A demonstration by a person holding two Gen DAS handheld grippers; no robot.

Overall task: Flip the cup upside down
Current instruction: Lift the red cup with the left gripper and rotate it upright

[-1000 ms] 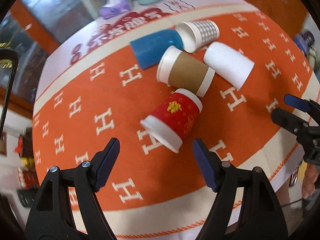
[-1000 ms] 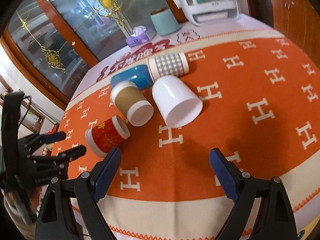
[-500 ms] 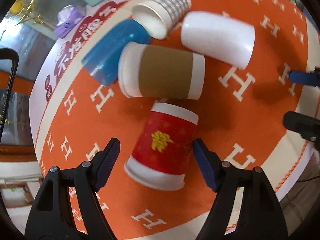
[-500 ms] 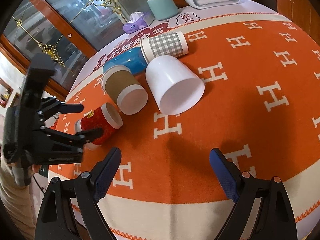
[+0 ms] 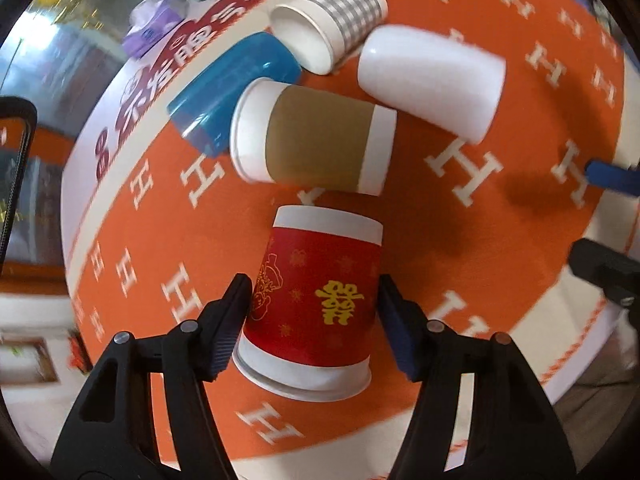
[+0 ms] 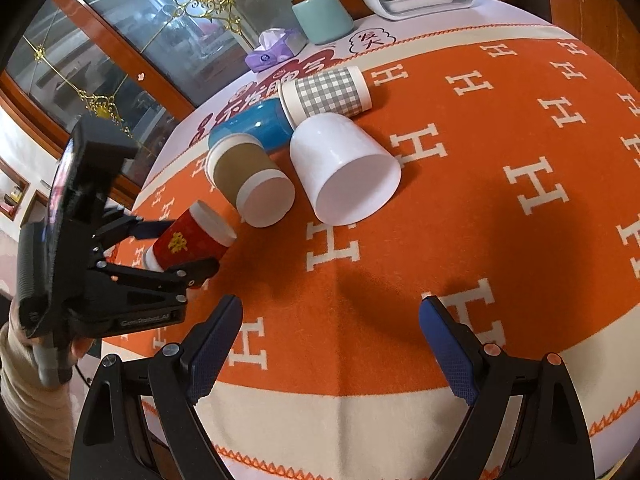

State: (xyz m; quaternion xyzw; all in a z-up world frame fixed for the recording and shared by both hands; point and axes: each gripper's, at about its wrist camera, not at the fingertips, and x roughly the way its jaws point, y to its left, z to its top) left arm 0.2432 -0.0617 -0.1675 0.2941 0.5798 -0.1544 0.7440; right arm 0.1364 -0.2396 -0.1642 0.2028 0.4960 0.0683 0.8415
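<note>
Red paper cup (image 5: 316,304), gold emblem, white bands at rim and base, lies on its side at lower centre of the left wrist view. My left gripper (image 5: 314,320) brackets its mid-wall, pads at the sides, not clearly clamped. I judge it light and crushable: grip gently mid-body. My right gripper (image 6: 330,344) is wide, empty.

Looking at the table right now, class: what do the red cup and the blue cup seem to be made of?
Red cup: probably paper, matte printed sleeve, rolled white rim. Blue cup: likely plastic, glossy and slightly translucent, with highlights along its side.
</note>
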